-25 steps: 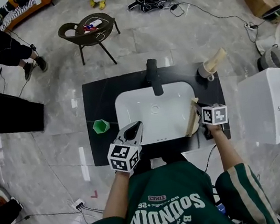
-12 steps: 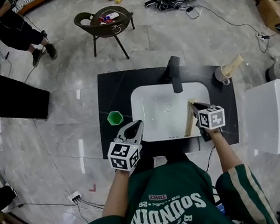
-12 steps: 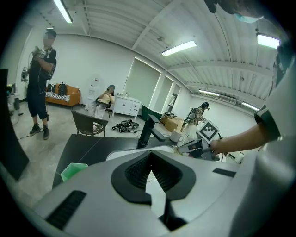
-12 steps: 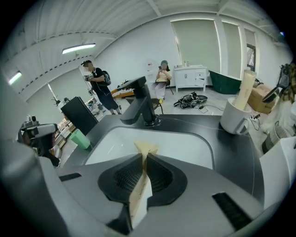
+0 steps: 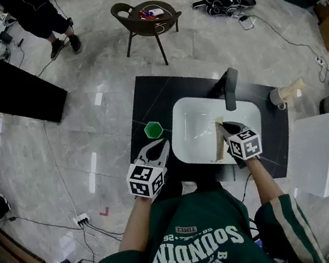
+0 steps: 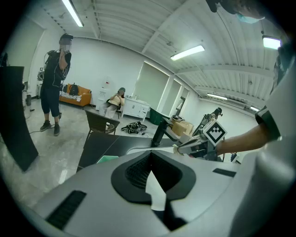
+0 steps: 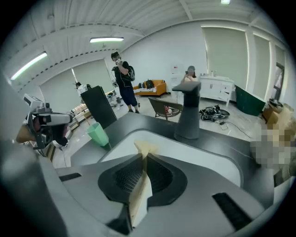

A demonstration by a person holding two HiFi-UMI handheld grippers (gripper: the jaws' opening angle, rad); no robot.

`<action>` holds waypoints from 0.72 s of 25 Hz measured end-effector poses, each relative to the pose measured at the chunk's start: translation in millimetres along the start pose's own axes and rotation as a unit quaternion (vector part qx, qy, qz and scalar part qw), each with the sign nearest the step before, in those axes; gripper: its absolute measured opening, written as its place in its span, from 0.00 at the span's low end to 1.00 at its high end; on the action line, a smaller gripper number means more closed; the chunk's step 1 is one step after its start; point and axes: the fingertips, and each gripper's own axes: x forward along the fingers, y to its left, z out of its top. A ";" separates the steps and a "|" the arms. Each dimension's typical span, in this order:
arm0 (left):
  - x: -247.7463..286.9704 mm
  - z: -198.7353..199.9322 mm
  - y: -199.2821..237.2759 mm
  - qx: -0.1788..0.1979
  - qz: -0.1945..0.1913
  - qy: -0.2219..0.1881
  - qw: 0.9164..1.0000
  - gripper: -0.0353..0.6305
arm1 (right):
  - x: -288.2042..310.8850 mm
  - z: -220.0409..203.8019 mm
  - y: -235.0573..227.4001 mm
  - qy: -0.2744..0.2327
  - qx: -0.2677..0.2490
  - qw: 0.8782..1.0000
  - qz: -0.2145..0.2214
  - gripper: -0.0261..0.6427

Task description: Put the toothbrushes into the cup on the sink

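Two grippers work here. The right gripper (image 7: 142, 159) has its jaws clamped narrow on one long pale toothbrush pack (image 7: 138, 194), held over the six-o'clock half of the white basin (image 5: 181, 138). The left gripper (image 6: 150, 167) has its jaws met at the tips, and I cannot name the white sliver (image 6: 155, 192) between them. One green cup (image 5: 153, 129) stands on the black counter (image 5: 146, 96) at the basin's nine o'clock, with the left gripper at the cup's six. One faucet (image 5: 230, 88) rises at one o'clock. At three o'clock, one pale cup (image 5: 279, 97) holds a second pack (image 5: 295, 86).
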 end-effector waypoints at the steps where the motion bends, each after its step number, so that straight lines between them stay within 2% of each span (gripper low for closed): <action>1: -3.6 -0.4 4.3 -0.002 0.003 -0.001 1.000 0.07 | 2.1 7.3 7.8 -0.008 -0.005 1.000 0.007 0.13; 9: -31.3 -4.2 32.6 -0.013 0.027 -0.011 0.999 0.07 | 2.0 87.9 74.7 -0.097 -0.058 0.992 0.051 0.13; 18: -56.7 -13.4 59.5 -0.031 0.047 -0.023 0.998 0.07 | -23.1 181.5 151.4 -0.217 -0.084 0.967 0.104 0.13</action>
